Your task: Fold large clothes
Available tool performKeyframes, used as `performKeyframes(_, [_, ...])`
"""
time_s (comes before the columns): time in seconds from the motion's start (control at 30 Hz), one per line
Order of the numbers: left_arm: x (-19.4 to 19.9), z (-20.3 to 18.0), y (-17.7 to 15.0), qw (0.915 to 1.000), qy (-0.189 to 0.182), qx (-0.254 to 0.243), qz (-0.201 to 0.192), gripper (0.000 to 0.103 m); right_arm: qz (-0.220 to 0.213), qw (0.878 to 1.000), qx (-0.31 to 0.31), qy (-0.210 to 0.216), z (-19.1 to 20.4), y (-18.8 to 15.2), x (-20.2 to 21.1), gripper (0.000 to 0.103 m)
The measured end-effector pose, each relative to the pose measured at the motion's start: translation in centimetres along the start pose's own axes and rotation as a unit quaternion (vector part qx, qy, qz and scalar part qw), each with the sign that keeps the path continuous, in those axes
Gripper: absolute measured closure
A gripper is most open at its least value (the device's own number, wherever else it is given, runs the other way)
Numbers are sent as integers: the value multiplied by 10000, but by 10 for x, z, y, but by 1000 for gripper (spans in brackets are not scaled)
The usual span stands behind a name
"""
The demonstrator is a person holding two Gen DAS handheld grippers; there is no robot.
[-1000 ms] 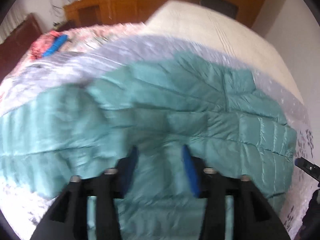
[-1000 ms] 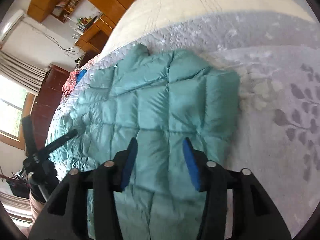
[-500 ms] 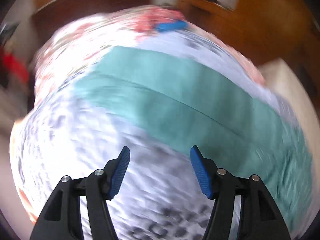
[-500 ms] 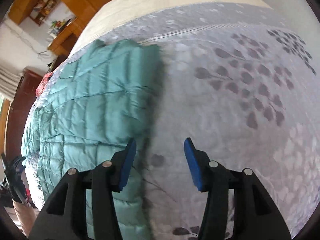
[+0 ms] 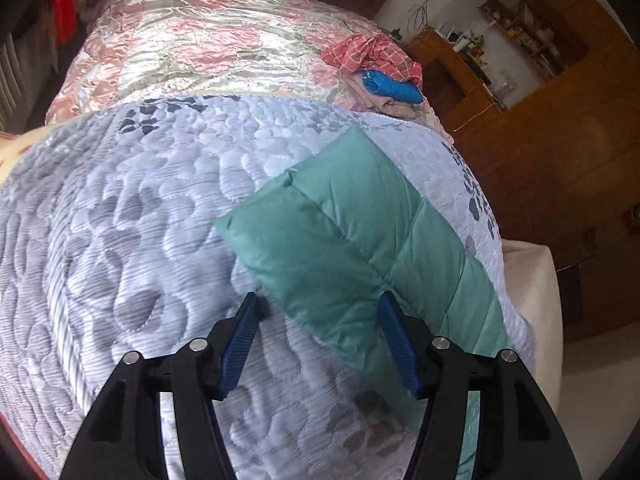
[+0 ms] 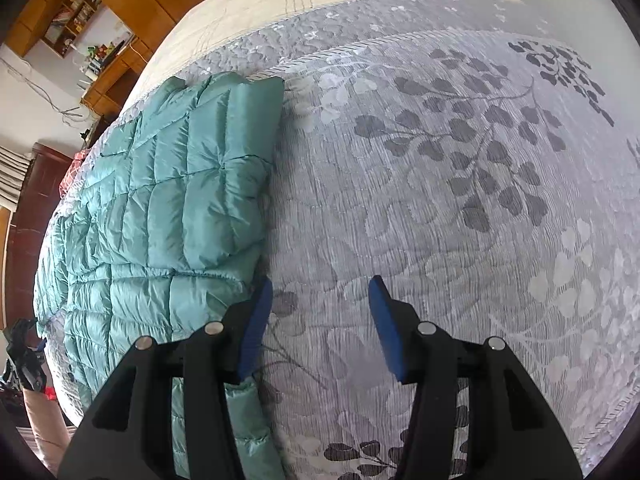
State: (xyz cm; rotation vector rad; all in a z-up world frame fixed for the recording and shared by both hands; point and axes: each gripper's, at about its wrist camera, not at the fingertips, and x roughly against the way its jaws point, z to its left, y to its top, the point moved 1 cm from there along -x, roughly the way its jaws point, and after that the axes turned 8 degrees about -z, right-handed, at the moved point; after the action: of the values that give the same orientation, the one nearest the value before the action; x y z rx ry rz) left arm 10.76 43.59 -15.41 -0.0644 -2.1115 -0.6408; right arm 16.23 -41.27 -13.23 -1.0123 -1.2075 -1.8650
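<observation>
left wrist only: red checked cloth (image 5: 372, 54)

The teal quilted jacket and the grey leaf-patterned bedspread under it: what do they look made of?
Teal quilted jacket: probably thin nylon or polyester shell over puffy fill; it has a sheen, fine crinkles and stitched, padded squares.
Grey leaf-patterned bedspread: looks like a woven, quilted textile with a slight satin lustre; ribbed texture and raised stitched leaf outlines. Exact fibre unclear.
</observation>
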Motion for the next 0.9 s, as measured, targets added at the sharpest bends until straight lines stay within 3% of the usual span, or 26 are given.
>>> performKeyframes(0.03, [-3,0,5,10000,-7,26,-18,49,9,10000,2,-10,0,0,-1,53])
performKeyframes(0.17, [-13,4,14,9997,-136,210,-5,86,61,10000,13,-36,0,-1,-5,53])
performKeyframes(0.27, [-8,0,11,9996,-223,192,-37,98,99,9999,46,-89,0,-2,-8,53])
performKeyframes(0.47, [26,-33,1,9975,-447,-234,-488,101,96,9999,50,-99,-1,-4,-8,53])
performKeyframes(0.63, [66,-87,-18,9881,-929,-931,-802,101,66,9999,94,-88,2,-5,-5,53])
performKeyframes(0.8, [99,-157,-62,9677,-1656,-1746,-753,101,37,9999,117,4,7,-5,-4,53])
performKeyframes(0.9, [114,-201,-99,9499,-2069,-2256,-626,101,17,9999,144,66,10,-6,-3,53])
